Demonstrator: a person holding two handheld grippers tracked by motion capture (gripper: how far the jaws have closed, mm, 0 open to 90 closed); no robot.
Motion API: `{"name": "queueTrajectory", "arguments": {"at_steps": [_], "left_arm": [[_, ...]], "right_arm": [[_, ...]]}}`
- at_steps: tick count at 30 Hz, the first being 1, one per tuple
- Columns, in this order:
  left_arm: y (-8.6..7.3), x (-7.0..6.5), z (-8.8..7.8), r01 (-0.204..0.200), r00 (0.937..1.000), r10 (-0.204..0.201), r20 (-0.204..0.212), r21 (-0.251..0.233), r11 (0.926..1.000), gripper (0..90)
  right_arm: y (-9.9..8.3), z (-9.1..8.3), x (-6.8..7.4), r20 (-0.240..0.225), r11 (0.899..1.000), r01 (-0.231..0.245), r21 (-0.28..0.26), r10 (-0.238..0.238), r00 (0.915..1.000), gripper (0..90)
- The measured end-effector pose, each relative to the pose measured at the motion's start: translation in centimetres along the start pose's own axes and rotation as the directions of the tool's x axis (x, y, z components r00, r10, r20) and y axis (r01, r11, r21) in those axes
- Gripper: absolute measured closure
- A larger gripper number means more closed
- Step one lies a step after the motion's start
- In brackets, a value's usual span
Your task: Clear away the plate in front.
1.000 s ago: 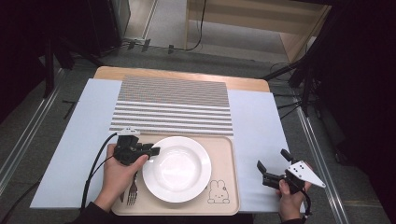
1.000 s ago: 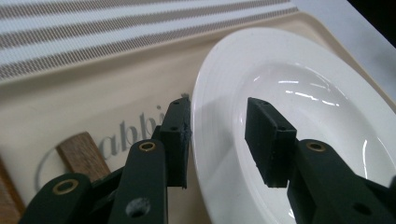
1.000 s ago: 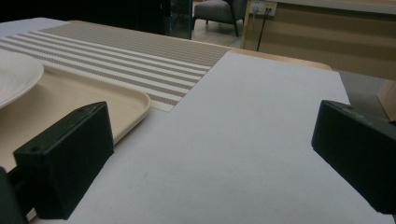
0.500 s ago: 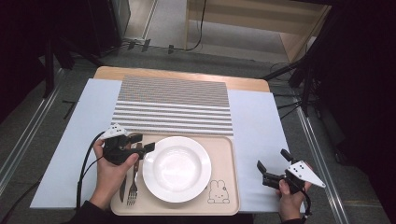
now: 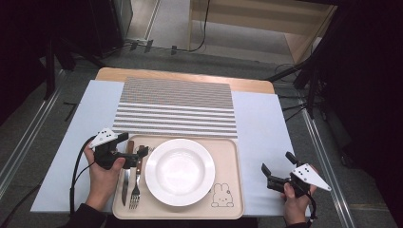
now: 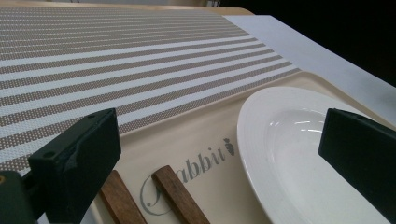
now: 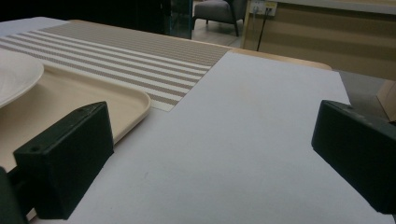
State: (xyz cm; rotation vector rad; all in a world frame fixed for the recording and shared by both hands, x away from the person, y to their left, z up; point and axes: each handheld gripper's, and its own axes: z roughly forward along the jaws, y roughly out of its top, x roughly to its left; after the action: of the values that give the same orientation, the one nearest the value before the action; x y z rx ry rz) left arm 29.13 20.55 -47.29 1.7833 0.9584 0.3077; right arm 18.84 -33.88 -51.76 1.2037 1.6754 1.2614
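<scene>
A beige tray holds a white plate. A fork and a knife with wooden handles lie side by side to the left of the plate. My left gripper hovers over the handle ends, its jaws having just been opening, and they now stand wide with nothing pressed between them. In the left gripper view the two handles lie low between the jaws, with the plate to their right. My right gripper rests open on the pale mat, right of the tray.
A striped placemat lies beyond the tray, on a pale blue mat that covers the table. In the right gripper view the tray corner is at the left. Dark stands and cables surround the table.
My left gripper has drawn back to the left from the plate's rim and opened its jaws. A knife now lies beside the fork. The right gripper has not moved.
</scene>
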Motion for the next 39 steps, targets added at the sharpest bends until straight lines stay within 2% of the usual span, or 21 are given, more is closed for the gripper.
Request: {"name": "queueTrajectory", "arguments": {"at_steps": [7,24,32,39], "left_arm": [[-0.5,1.0,-0.8,0.019,0.9997,-0.019,-0.018,-0.003,0.9998,0.0],[-1.9,3.3,-3.5,0.025,0.9963,-0.025,-0.082,-0.003,0.9997,0.0],[-2.7,3.9,-4.6,0.024,0.9934,-0.023,-0.113,0.009,0.9997,0.0],[-3.1,4.4,-5.7,0.022,0.9907,-0.023,-0.134,-0.005,0.9997,0.0]], "right_arm": [[0.0,0.0,0.0,-0.001,1.0,0.003,0.001,-0.003,1.0,0.0],[0.0,0.0,0.1,0.0,1.0,0.003,0.007,-0.003,1.0,0.0],[0.0,0.0,0.1,0.002,1.0,0.004,0.007,-0.004,1.0,0.0],[0.0,0.0,0.1,0.003,1.0,0.005,0.007,-0.005,1.0,0.0]]}}
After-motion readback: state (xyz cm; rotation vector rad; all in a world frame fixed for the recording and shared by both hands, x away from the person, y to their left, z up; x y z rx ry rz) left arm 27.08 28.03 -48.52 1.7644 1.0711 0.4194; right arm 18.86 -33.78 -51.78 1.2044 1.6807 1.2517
